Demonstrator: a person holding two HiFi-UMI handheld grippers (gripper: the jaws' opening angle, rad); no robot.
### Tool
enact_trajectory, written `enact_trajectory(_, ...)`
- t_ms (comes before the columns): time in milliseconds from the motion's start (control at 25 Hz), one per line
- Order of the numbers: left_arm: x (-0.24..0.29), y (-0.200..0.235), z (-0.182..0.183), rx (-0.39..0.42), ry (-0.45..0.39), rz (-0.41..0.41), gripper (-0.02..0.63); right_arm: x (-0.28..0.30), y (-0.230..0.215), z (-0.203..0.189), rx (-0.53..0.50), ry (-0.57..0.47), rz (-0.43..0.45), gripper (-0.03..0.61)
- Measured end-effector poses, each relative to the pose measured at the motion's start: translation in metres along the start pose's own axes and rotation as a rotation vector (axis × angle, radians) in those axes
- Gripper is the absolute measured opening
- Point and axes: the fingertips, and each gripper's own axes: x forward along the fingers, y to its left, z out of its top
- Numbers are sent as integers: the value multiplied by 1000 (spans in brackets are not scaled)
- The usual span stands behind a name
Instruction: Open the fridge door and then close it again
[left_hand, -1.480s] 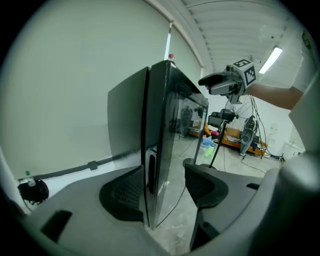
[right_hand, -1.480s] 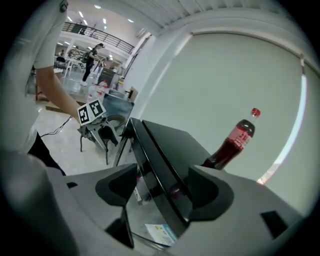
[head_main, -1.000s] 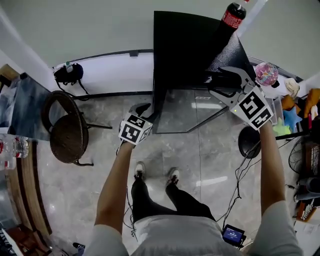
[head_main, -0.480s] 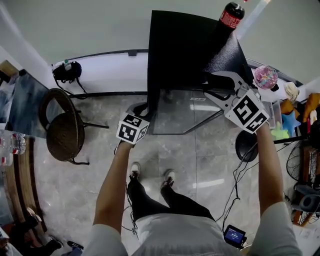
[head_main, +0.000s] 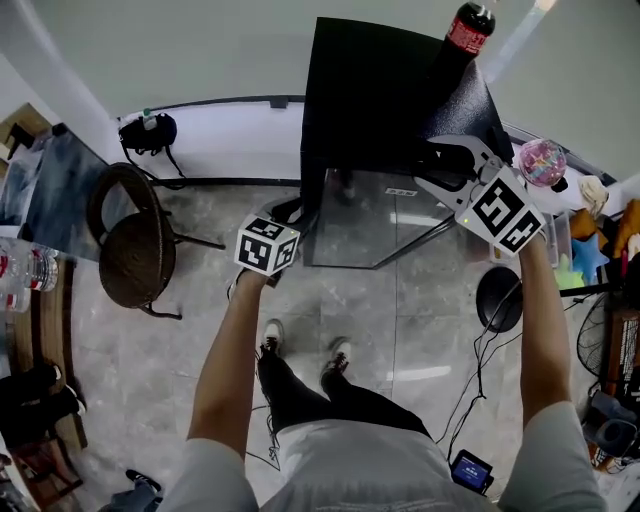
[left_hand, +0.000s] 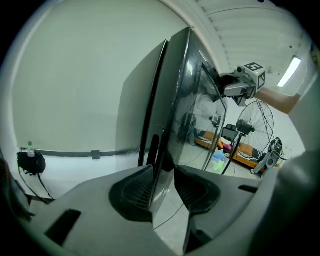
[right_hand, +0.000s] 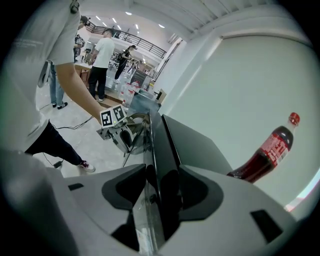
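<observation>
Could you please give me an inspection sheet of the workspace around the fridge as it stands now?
Surface: glossy grey tiled floor; the person stands on it facing the fridge.
Job's things: black fridge; its glass fridge door may be shut or ajar, cannot tell.
Clutter: cola bottle upright on the fridge; chair on the left; toys and standing fan on the right.
Tools: left tool clamps the door's left edge and right tool its right edge; both have just been closing.
Cables: loose cable across the floor.
Surroundings: pale wall; people farther off.
</observation>
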Motion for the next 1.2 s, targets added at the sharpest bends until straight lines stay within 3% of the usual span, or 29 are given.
enact_trajectory(600, -4, 0, -2, -38, -10, 26, 118, 0, 3, 2, 5, -13, 15, 199)
enact_trajectory(880, -5, 0, -4, 2, 23, 40, 118, 0, 5, 4, -9, -21, 7, 199)
enact_trajectory(1200, -29, -32, -26, -14, 4, -39, 107, -14, 26, 7, -72, -56, 67, 209)
